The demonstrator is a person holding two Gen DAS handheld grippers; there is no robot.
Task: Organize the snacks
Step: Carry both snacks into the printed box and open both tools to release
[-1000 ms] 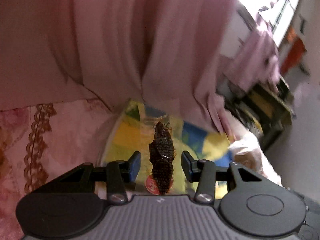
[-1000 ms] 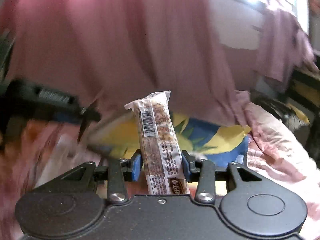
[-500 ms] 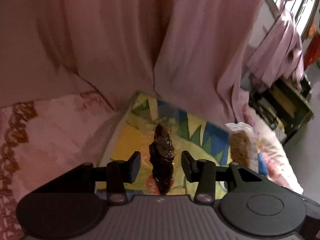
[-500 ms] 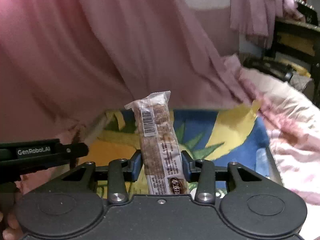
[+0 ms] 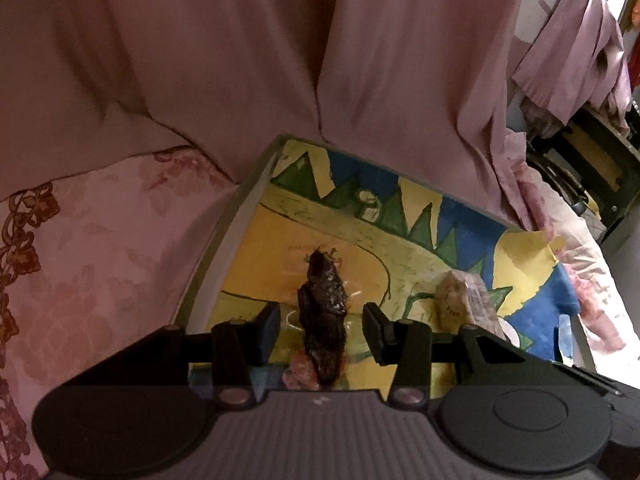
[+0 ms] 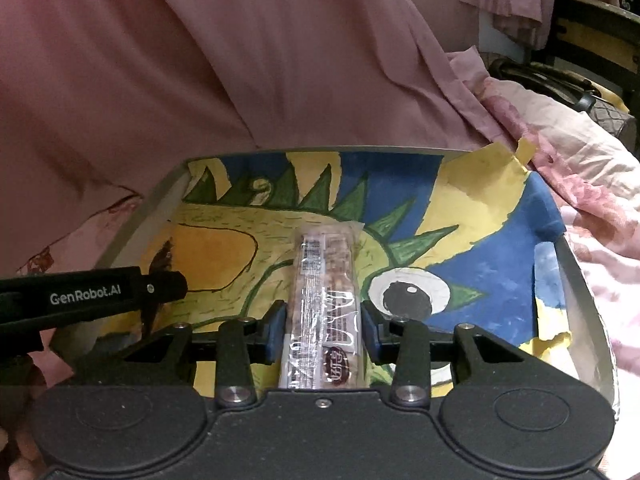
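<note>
My left gripper (image 5: 322, 314) is shut on a dark brown snack in a clear wrapper (image 5: 320, 280), which stands up between the fingers over the yellow part of a painted tray. My right gripper (image 6: 324, 320) is shut on a long cereal bar in a clear printed wrapper (image 6: 324, 272). Both hang just above the grey-rimmed tray (image 6: 160, 196), lined with a green, yellow and blue dinosaur painting. The right view shows the left gripper's finger (image 6: 152, 284) at the left, with the dark snack's tip (image 6: 162, 256) beside it. The left view shows the cereal bar (image 5: 464, 300) at the right.
A pink curtain (image 5: 280, 60) hangs right behind the tray's far rim (image 5: 224, 240). Floral pink bedding (image 5: 100, 260) lies to the left and also to the right (image 6: 600, 240). A dark shelf with yellow panels (image 6: 592, 36) stands at the far right. A hand (image 6: 20, 452) shows at the lower left.
Both grippers have come down and forward over the tray, which now fills much more of each view. Each still holds its snack. The cereal bar has entered the left view.
</note>
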